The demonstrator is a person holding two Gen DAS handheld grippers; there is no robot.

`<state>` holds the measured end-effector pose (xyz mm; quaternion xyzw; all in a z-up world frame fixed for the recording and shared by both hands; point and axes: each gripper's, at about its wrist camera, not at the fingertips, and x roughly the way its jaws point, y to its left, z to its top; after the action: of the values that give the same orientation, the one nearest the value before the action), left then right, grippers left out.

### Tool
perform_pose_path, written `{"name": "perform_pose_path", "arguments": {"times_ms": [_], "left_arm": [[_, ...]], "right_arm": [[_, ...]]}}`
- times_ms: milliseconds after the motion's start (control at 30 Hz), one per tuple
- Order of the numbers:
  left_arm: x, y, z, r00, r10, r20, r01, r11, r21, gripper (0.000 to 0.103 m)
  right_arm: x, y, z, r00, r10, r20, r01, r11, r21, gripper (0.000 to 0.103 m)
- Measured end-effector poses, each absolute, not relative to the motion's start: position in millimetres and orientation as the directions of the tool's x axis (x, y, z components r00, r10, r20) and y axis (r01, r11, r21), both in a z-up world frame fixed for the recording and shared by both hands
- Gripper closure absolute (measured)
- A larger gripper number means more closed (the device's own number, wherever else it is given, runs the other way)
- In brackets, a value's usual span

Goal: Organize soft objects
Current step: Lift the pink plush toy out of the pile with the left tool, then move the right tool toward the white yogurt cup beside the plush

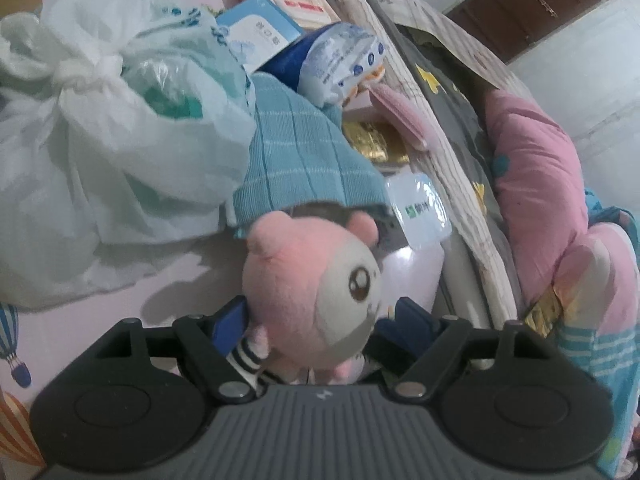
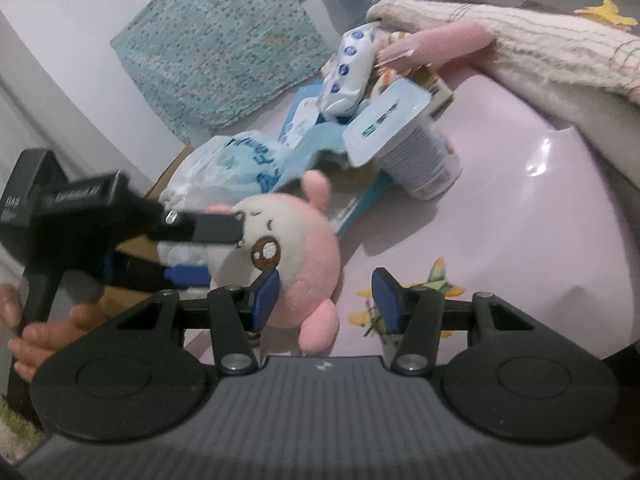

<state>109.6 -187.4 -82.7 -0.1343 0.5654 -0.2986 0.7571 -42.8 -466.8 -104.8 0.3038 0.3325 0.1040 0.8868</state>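
Observation:
A pink and white plush toy (image 1: 312, 292) fills the space between the fingers of my left gripper (image 1: 320, 316). Both blue pads lie against its head, so the gripper is shut on it. In the right wrist view the same plush toy (image 2: 296, 252) hangs just above the pink bedsheet (image 2: 520, 220), and the left gripper (image 2: 220, 254) clamps its face from the left. My right gripper (image 2: 326, 300) is open right in front of the toy. Its left pad (image 2: 266, 300) touches the toy's lower body, while the right pad (image 2: 386, 300) stands apart over the sheet.
A knotted white plastic bag (image 1: 120, 120), a blue checked cloth (image 1: 304, 152), a wipes pack (image 1: 344, 60) and boxes lie behind the toy. A lidded cup (image 2: 412, 160) lies on its side. Folded quilts (image 1: 532, 184) are piled on the right. A hand (image 2: 48, 332) holds the left gripper's handle.

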Motion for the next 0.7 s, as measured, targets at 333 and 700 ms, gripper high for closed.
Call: {"name": "perform_pose_path", "arguments": {"times_ms": [333, 700], "left_arm": [[92.8, -184.2, -83.2, 0.171, -0.601, -0.781, 0.360, 0.776, -0.519, 0.019], [76.9, -211.3, -63.2, 0.311, -0.484, -0.818, 0.529, 0.803, -0.274, 0.010]], "right_arm": [[-44.4, -482.2, -108.1, 0.779, 0.350, -0.521, 0.058, 0.786, 0.616, 0.050], [-41.7, -500.3, -110.6, 0.800, 0.391, -0.456, 0.079, 0.685, 0.724, 0.045]]}}
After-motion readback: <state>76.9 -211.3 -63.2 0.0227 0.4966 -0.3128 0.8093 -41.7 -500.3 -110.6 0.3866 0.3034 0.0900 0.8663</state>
